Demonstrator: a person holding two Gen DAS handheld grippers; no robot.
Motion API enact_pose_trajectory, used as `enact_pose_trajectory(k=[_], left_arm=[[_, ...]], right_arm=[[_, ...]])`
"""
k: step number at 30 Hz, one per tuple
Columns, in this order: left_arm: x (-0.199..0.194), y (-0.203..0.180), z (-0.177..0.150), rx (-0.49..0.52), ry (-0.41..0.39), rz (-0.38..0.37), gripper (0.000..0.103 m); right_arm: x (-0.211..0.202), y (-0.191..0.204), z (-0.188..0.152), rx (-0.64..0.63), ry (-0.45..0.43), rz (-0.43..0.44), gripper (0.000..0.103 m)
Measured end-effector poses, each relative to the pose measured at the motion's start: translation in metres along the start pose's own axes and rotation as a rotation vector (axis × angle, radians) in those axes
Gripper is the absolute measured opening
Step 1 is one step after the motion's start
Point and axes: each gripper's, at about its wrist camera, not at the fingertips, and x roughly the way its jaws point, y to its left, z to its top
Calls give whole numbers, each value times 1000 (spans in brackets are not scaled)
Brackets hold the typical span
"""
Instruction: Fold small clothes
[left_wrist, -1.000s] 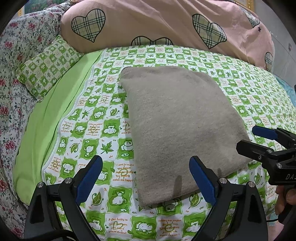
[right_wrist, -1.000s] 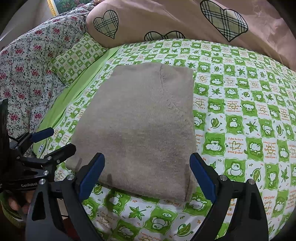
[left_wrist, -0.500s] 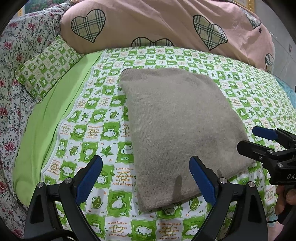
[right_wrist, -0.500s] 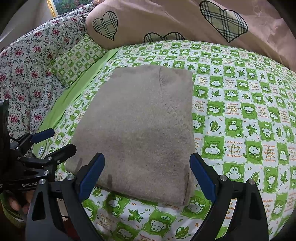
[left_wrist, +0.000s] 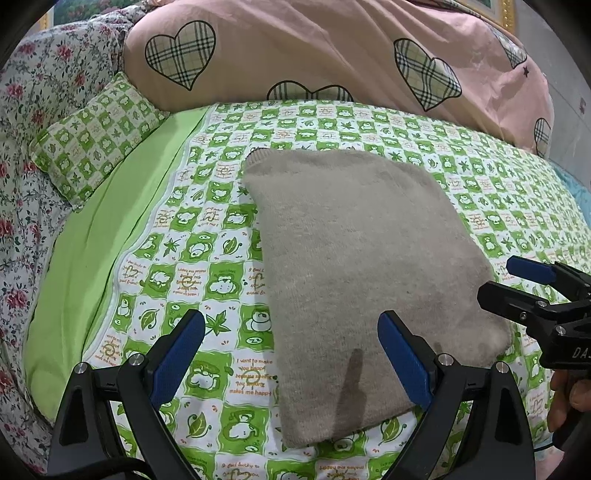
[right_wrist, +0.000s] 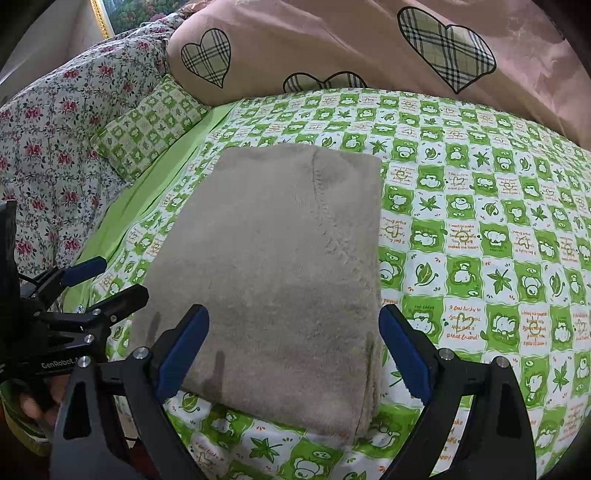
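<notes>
A beige knitted garment (left_wrist: 362, 266) lies folded into a flat rectangle on the green checked bedsheet (left_wrist: 207, 236); in the right wrist view the garment (right_wrist: 273, 273) fills the middle. My left gripper (left_wrist: 291, 354) hovers open above its near left corner, holding nothing. My right gripper (right_wrist: 295, 347) stands open over the near edge of the cloth, also holding nothing. Each gripper shows in the other's view: the right gripper (left_wrist: 532, 288) at the right edge, the left gripper (right_wrist: 99, 284) at the left edge.
A pink duvet with plaid hearts (left_wrist: 332, 55) is heaped at the back. A small green checked pillow (left_wrist: 96, 136) and a floral quilt (left_wrist: 26, 147) lie at the left. A person's hand (left_wrist: 569, 398) holds the right gripper.
Both grippers have drawn back slightly from the folded garment, which now sits a little farther away in both views. The garment itself has not moved.
</notes>
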Motion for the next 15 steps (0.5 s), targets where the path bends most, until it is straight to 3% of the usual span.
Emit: enact_pose_trajectory(k=[15], left_arm=[[1,2,2,-15,4,0,95]], right_arm=[[4,-7,3,15,-1,1,93]])
